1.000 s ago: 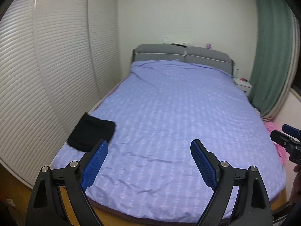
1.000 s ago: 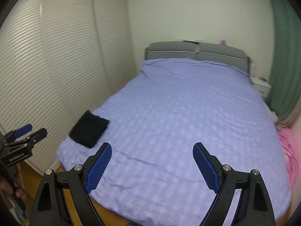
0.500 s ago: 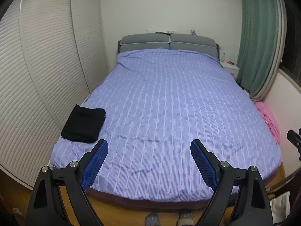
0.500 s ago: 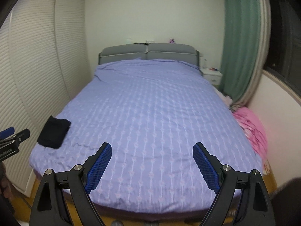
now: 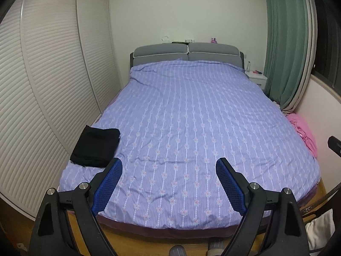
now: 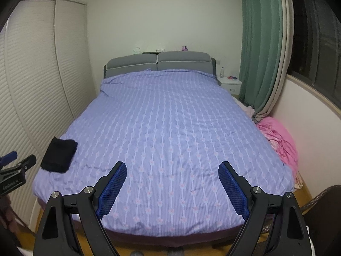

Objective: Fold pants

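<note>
A: Where were the pants?

B: Black pants (image 5: 96, 147), already folded into a flat rectangle, lay at the near left corner of the bed (image 5: 307, 183), close to its left edge. The striped lilac cover under them was otherwise bare.

A: Grippers?

B: Left gripper (image 5: 168, 170) had its jaws spread wide, nothing between the blue pads. Same for the right gripper (image 6: 172, 175): released, nothing held. Both hung over the foot edge of the bed, apart from the pants.

A: Anything in the way?

B: Nothing lay between either gripper and the pants. In the left wrist view the left pad's tip overlapped the pants' near edge, but I couldn't tell if that was contact.

A: Surroundings?

B: White louvred wardrobe doors (image 5: 49, 81) ran along the bed's left edge. Grey headboard (image 5: 187, 52) stood at the far edge, a white nightstand (image 5: 255, 77) with a bottle at the far right corner, and a green curtain (image 5: 285, 42) beyond it. Pink cloth (image 6: 279, 140) was heaped beside the right edge.

A: View differences?

B: Right wrist view showed the left gripper at its left border, a dark window (image 6: 313, 36), and much more of the pink heap. Left wrist view showed grey slippers (image 5: 178, 250) at the bottom and a white bag (image 5: 319, 232) lower right.
</note>
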Demonstrator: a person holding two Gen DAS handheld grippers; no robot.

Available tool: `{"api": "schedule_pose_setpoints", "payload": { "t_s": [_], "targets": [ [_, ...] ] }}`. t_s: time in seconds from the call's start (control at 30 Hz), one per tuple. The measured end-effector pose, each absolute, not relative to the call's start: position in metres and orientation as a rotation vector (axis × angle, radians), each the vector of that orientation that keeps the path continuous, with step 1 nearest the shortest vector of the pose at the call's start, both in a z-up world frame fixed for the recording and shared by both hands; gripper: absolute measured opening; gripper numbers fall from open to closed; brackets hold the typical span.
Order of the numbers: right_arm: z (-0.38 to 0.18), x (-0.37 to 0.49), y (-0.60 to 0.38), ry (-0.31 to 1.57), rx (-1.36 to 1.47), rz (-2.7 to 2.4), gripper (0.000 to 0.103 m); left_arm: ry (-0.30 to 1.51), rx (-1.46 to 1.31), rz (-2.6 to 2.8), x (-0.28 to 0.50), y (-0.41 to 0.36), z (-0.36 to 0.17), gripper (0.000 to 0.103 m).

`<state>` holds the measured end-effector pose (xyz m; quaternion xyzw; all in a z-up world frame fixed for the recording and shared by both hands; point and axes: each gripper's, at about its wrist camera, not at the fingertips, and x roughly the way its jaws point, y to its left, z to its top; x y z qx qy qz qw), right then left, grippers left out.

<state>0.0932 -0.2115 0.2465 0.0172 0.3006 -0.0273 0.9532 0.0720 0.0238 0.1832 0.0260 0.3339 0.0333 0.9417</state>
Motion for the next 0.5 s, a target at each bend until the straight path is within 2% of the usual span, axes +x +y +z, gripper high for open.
{"api": "schedule_pose_setpoints", "payload": {
  "t_s": [0.5],
  "targets": [
    [0.2467,0.0913,-0.2143,0.615,0.04,-0.034,0.089,0.664,0.045,0.066,0.0661,0.0213,0.1842,0.09]
  ]
}}
